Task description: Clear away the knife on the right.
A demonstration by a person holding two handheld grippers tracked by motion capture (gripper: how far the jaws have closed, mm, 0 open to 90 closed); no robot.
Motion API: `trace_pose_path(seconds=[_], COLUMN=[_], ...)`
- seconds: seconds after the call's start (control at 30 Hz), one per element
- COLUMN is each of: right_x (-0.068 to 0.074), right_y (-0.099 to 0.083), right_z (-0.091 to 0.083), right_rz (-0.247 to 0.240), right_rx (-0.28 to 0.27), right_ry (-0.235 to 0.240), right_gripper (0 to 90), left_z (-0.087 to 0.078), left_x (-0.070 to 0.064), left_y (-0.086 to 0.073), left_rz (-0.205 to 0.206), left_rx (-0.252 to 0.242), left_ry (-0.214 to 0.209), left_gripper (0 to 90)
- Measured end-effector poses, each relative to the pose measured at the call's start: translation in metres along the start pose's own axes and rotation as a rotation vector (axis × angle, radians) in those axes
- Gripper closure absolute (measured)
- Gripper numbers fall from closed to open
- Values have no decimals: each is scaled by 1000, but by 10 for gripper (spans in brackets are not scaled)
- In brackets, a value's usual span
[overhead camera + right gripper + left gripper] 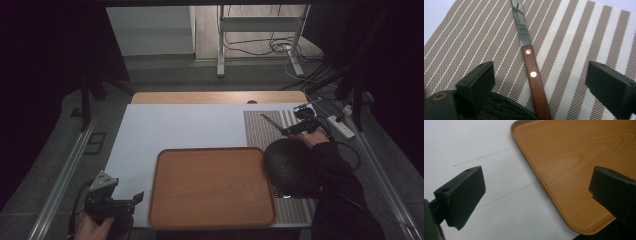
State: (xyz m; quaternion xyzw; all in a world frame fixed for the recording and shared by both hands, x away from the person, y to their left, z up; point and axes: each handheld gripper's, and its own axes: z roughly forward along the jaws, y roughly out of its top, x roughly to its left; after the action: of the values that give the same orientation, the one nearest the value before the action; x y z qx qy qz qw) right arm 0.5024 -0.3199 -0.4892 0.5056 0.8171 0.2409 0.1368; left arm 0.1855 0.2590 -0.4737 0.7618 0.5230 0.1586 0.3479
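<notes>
Wood-handled knife (534,82) on striped woven placemat (579,42)

Wooden tray (212,187) at near centre of the white surface (175,127). Striped brown-and-cream placemat (265,127) to its right, carrying a dark round plate (292,165) near and a wooden-handled knife (534,77) farther back. White power strip (341,126) on the floor, far right.

From above we overlook the rectangular wooden tray (212,187); our left gripper view nears its corner (584,170), our right the striped woven placemat (579,37).
</notes>
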Motion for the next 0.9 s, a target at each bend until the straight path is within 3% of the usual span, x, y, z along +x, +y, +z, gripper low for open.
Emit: trace_pose_path(seconds=[0.3,0.67,0.73,0.87,0.9], right_x=[7,0,0,-1,-4], right_y=[7,7,6,6,5], right_z=[9,34,36,34,30], right_rz=[-22,-19,-40,-67,-66], right_rx=[18,91,94,86,70], right_ry=[10,-12,-18,-23,-26], right_gripper=[0,0,4,88,202], left_z=[0,0,0,0,0], left_x=[0,0,0,0,0], left_y=[0,0,0,0,0], left_rz=[1,0,0,1,1], left_rx=[-1,0,0,1,0], left_ry=[0,0,0,1,1], left_gripper=[15,14,14,14,14])
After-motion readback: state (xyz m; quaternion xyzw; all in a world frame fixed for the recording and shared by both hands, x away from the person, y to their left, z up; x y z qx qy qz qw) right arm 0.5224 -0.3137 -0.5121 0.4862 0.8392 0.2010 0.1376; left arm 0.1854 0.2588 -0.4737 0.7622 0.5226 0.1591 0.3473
